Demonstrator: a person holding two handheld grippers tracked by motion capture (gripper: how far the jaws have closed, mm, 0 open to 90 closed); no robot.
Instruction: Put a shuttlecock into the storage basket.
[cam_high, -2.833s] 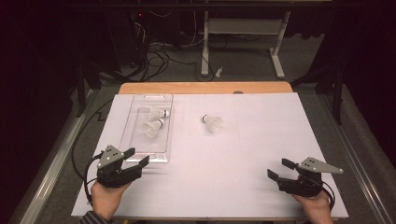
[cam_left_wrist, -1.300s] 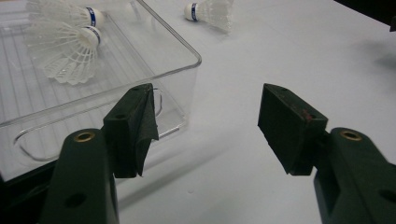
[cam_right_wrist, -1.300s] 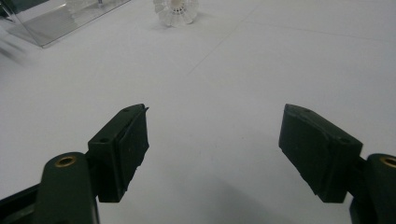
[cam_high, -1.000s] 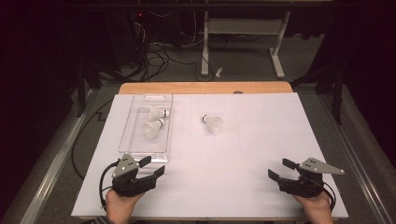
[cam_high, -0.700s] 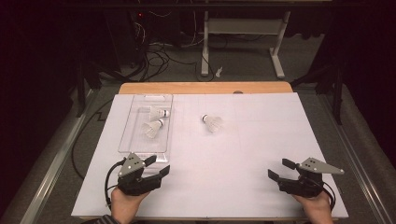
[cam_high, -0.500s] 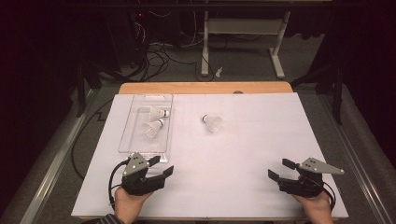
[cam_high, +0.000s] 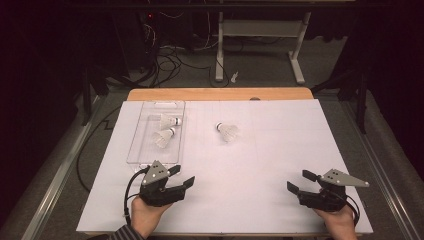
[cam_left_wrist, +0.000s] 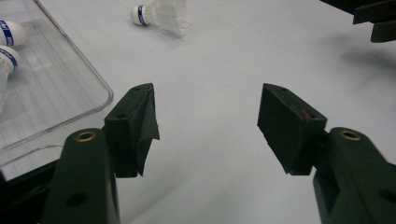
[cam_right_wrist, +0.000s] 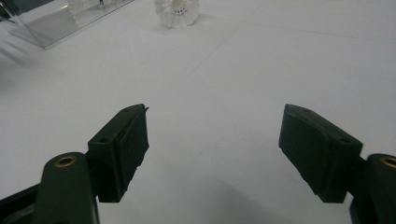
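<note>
In the left gripper view, the clear tray (cam_left_wrist: 60, 88) is cut off by the top and left edges, so its far end is unseen. Two shuttlecocks in the tray (cam_left_wrist: 7, 37) show as white, blue-banded cork tips at the left edge; their feathers are mostly out of frame or hard to tell through the plastic. The right gripper (cam_left_wrist: 376, 18) appears as dark shapes clipped by the top right corner.

In the right gripper view, the loose shuttlecock (cam_right_wrist: 177, 11) is cut by the top edge and faces the camera skirt-on, hiding its cork, and the tray is a clipped, blurred corner at top left.
</note>
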